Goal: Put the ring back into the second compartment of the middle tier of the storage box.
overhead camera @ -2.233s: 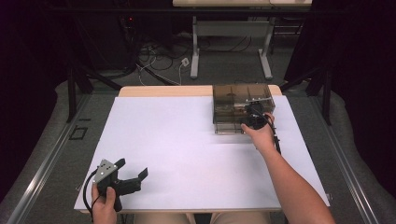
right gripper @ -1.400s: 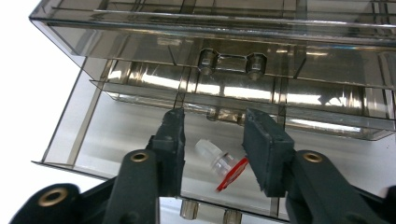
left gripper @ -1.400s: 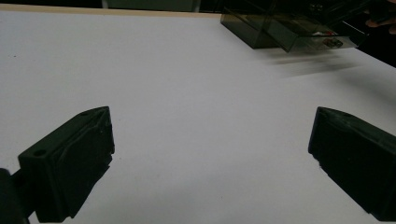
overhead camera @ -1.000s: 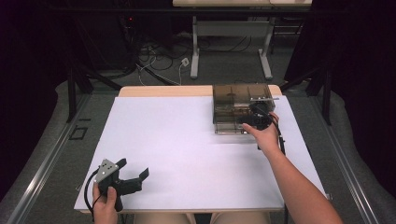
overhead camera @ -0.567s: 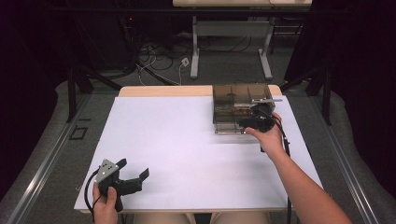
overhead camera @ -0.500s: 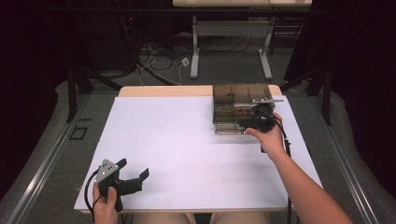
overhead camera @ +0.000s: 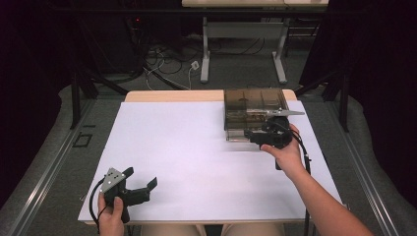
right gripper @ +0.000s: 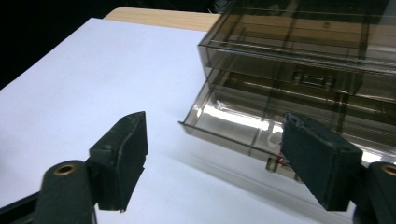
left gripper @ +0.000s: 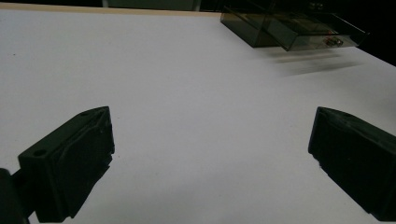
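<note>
A see-through brown drawer box [overhead camera: 253, 110] sits at the far edge of the white table [overhead camera: 196, 157], close to the far right corner. Its bottom drawer [right gripper: 238, 126] is pulled out a little. The right gripper [overhead camera: 263, 136] is just in front of that drawer. Its jaws have just been opening, and nothing is between them. The left gripper [overhead camera: 140, 179] is near the front left corner of the table, far from the box. Its jaws are wide apart and hold nothing.
</note>
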Demonstrator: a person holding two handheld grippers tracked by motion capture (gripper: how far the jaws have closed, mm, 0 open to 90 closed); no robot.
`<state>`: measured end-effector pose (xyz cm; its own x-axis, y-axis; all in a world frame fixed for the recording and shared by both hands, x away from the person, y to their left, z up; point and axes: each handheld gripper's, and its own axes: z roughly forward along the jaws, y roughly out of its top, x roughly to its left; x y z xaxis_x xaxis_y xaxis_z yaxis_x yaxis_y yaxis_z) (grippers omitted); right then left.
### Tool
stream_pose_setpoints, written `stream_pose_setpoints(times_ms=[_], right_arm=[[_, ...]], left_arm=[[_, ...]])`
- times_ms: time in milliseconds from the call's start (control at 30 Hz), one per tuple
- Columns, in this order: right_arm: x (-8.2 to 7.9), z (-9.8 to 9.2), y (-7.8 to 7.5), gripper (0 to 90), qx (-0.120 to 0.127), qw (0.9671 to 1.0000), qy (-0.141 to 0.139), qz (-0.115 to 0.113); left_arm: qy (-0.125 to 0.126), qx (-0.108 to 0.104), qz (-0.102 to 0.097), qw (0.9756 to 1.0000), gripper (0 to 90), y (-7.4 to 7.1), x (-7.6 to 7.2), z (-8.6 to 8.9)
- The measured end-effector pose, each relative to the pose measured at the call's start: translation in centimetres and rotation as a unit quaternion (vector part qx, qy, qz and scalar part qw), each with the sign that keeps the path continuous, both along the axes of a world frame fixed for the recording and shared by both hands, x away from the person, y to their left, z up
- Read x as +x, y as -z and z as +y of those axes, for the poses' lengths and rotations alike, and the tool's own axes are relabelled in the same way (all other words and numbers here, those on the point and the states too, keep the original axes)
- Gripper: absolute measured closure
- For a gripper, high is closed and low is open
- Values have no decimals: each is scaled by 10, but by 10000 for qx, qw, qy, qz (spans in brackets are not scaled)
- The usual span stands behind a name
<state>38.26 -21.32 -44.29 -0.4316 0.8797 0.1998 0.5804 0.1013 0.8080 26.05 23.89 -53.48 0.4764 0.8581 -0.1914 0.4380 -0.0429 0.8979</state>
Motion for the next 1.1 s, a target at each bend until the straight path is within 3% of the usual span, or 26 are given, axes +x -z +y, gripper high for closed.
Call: stream_pose_setpoints(times_ms=[233, 500, 767, 1100], right_arm=[[-25, 7, -6, 167, 19, 9997, -204, -127], [-51, 8, -1, 142, -108, 9990, -333, -291], [-75, 8, 14, 94, -244, 9979, -354, -478], [-94, 7, 38, 70, -258, 9979, -358, -480]], left_arm=[[1, -7, -9, 10000, 4, 0, -1, 0], [3, -14, -19, 10000, 4, -1, -1, 0], [21, 1, -31, 10000, 4, -1, -1, -1], [21, 16, -34, 10000, 4, -1, -2, -1]])
